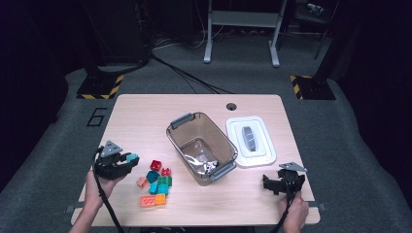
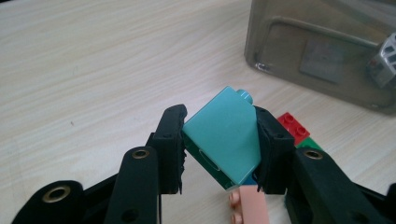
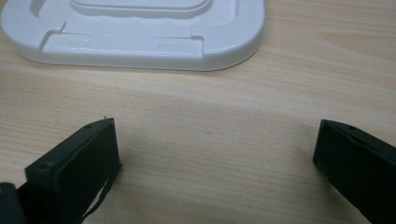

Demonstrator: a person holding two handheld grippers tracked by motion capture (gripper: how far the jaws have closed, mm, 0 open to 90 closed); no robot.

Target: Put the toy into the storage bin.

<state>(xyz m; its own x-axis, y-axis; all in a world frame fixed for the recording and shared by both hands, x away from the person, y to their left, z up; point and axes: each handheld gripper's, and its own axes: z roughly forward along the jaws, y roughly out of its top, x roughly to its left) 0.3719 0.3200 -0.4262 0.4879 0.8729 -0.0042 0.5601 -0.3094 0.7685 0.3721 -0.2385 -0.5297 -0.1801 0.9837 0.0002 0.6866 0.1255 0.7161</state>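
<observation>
While the light wooden table [image 1: 145, 116] sits on grey carpet [image 1: 58, 145] — dark room, perhaps curtained — the left gripper [image 2: 219, 140] clamps a teal block [image 2: 224, 135]; the right gripper [image 3: 215, 154] gapes empty.

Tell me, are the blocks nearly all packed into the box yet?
Not nearly. The lid is already off, lying beside the clear box. The left gripper holds one teal block. The other blocks wait on the table, and the right gripper is open.

A dark "6" [image 1: 97, 117] is marked on the grey floor [image 1: 58, 145] beside the table
</observation>
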